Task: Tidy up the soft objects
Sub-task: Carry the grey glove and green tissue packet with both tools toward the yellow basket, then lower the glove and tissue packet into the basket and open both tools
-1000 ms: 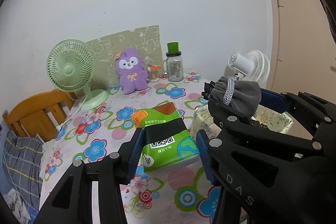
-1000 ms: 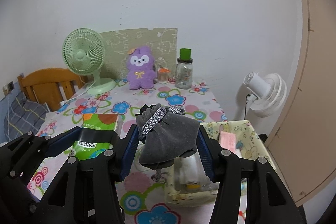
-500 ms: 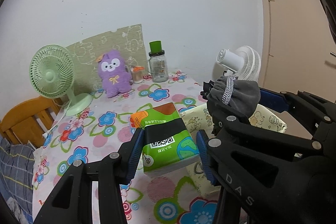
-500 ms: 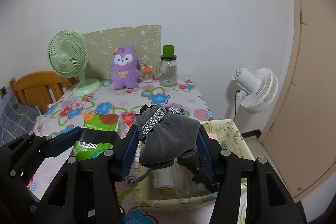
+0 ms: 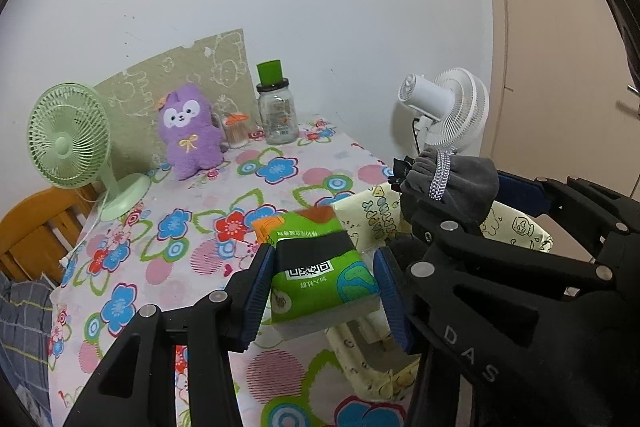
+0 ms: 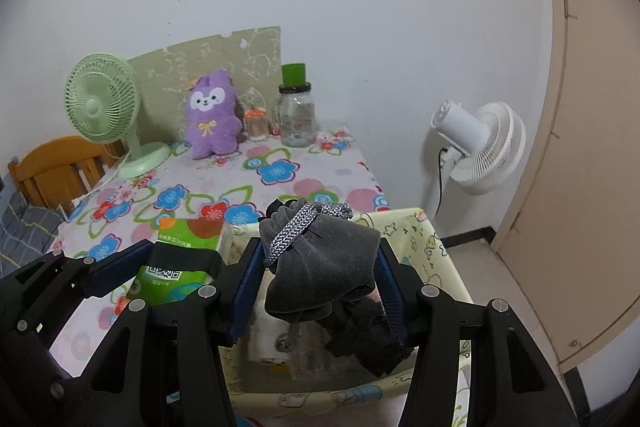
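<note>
Floral table [image 5: 132,267]: you've got both loads airborne. Left gripper [image 5: 320,291] clamps tissue pack [image 5: 316,267], right gripper [image 6: 320,287] clamps grey pouch [image 6: 320,263] over fabric bin [image 6: 440,263]. Neither dropped in yet; purple plush [image 6: 212,115] untouched.

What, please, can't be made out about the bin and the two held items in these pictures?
- Bin contents: right view, pouch and right gripper cover most.
- Tissue pack print: left view, too small.
- Bin's near wall: left view, left gripper and pack hide it.
</note>
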A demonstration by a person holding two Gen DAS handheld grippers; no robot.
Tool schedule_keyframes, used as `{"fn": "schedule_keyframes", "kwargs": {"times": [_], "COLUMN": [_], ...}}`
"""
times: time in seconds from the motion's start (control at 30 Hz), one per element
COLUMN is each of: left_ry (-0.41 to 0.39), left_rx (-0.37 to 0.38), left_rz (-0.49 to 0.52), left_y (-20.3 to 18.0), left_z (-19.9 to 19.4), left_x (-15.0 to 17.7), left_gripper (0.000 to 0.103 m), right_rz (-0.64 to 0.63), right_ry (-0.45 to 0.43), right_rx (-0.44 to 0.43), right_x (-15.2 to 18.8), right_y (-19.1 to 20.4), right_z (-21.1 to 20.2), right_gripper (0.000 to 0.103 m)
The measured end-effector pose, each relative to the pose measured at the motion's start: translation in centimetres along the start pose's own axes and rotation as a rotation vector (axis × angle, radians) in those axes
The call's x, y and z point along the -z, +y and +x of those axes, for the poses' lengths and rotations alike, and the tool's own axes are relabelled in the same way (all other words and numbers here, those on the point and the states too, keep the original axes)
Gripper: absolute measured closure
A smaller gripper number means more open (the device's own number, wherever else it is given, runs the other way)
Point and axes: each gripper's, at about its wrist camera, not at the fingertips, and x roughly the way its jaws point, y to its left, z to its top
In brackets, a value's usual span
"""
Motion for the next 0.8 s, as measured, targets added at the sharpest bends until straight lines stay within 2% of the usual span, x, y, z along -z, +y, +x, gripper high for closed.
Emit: {"fn": "schedule_keyframes", "kwargs": {"times": [0.57, 0.6, 0.63, 0.7, 0.8], "left_ry": [0.046, 0.046, 0.047, 0.043, 0.045], "left_rx": [0.046, 0.047, 0.043, 0.031, 0.028], "left_rz": [0.030, 0.033, 0.035, 0.039, 0.044], "left_y": [-2.2, -2.3, -2.4, -2.5, -2.6], "left_z": [3.4, 3.5, 3.7, 3.7, 3.9], "left_x": [-0.7, -0.7, -0.7, -0.7, -0.7], "left_gripper": [0.049, 0.046, 0.034, 0.019, 0.017], "right_rz": [0.053, 0.054, 0.054, 0.055, 0.056], "right_ry": [0.052, 0.054, 0.055, 0.060, 0.061], "right_rx": [0.027, 0.027, 0.027, 0.024, 0.022], "right_x": [0.4, 0.4, 0.4, 0.4, 0.4], "right_y": [-3.2, -3.2, -3.3, -3.3, -3.4], "right_z": [2.9, 3.0, 3.1, 3.3, 3.4], "right_gripper": [0.045, 0.045, 0.045, 0.045, 0.045]}}
